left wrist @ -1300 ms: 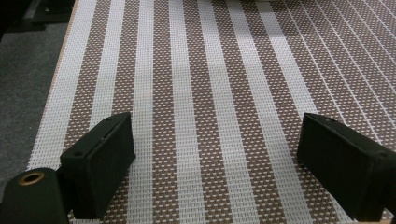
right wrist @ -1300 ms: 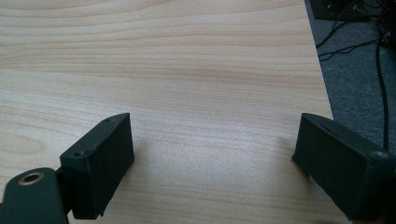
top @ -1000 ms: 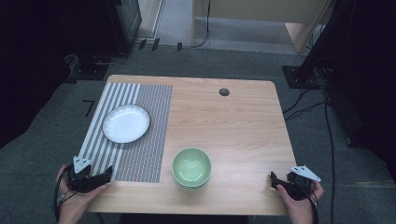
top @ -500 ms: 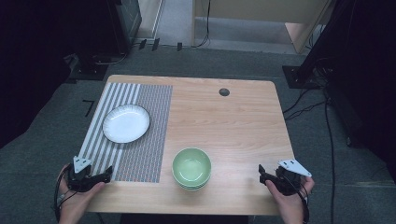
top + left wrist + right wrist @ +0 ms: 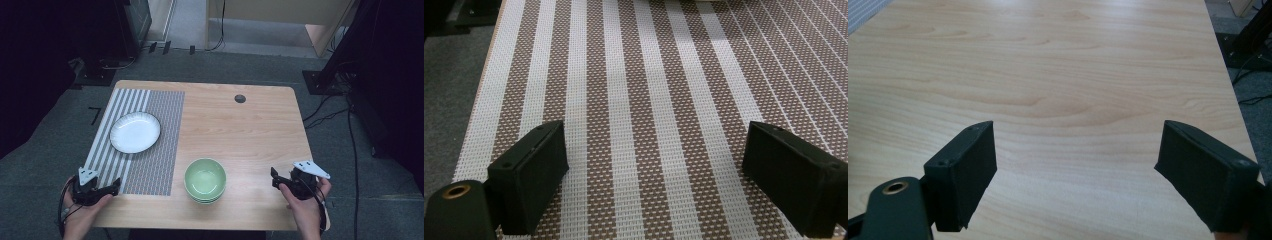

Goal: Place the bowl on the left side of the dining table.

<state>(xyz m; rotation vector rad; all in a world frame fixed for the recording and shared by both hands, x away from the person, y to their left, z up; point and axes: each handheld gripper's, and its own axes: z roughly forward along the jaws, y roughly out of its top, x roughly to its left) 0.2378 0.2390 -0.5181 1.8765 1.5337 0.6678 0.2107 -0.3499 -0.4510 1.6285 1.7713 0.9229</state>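
Note:
A stack of pale green bowls (image 5: 205,179) stands near the wooden table's (image 5: 250,130) front edge. A white plate (image 5: 135,132) lies on the striped brown-and-white placemat (image 5: 160,125) at the left. My left gripper (image 5: 116,186) is held at the placemat's near left corner, open, with only woven mat (image 5: 649,75) between its jaws (image 5: 654,150). Right of the bowls my right gripper (image 5: 274,178) hovers near the front edge, pointing left. It is open (image 5: 1075,145) over bare wood (image 5: 1073,60).
A small black round disc (image 5: 240,98) sits in the table top near the far edge. Grey carpet surrounds the table, with cables (image 5: 325,117) on the floor at the right and dark stands behind.
My right gripper has moved left from the table's right front corner, closer to the bowls. The left gripper has stayed where it was.

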